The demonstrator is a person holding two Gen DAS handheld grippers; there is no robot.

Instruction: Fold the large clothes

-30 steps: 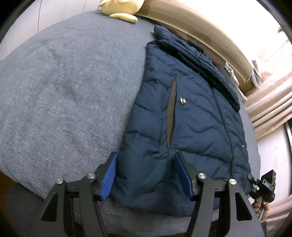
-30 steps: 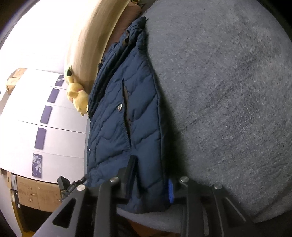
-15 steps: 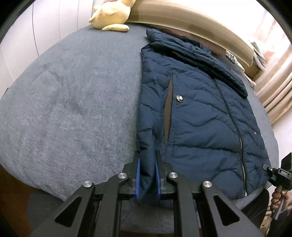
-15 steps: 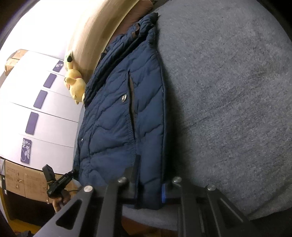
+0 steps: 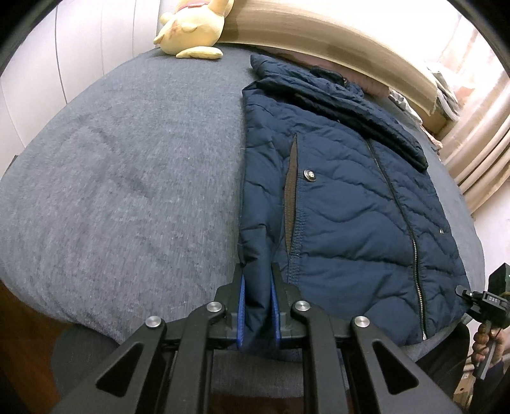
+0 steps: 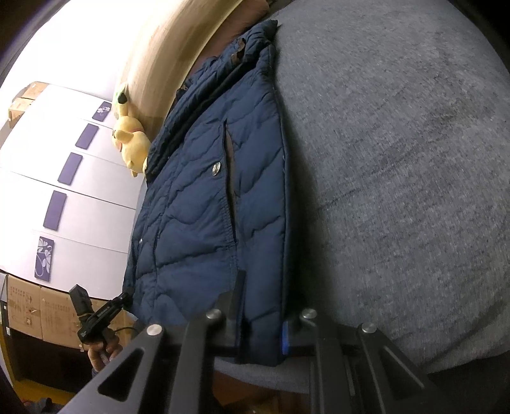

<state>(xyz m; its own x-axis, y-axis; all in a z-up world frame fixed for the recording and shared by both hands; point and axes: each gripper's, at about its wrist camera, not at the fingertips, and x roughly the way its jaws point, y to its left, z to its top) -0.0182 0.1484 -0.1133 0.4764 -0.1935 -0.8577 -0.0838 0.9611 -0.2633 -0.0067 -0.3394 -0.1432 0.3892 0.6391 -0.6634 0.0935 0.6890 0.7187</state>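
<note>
A navy quilted jacket (image 5: 344, 203) lies flat on the grey bed cover (image 5: 127, 178), collar toward the headboard, zip and a snap button showing. My left gripper (image 5: 257, 305) is shut on the jacket's near left hem corner, blue pads pressing the fabric from both sides. In the right wrist view the same jacket (image 6: 204, 203) runs away from me, and my right gripper (image 6: 261, 321) is shut on its other near hem corner. Each view shows the opposite gripper held by a hand: the right gripper (image 5: 491, 305) and the left gripper (image 6: 95, 315).
A yellow plush toy (image 5: 191, 28) sits at the bed's far edge against a wooden headboard (image 5: 318, 35). White wardrobe doors (image 6: 63, 178) and cardboard boxes (image 6: 28, 309) stand on one side, curtains (image 5: 471, 153) on the other. The grey cover spreads wide beside the jacket.
My left gripper went from open around the hem to shut on it and lifted a little. My right gripper tightened on its corner and stayed about in place.
</note>
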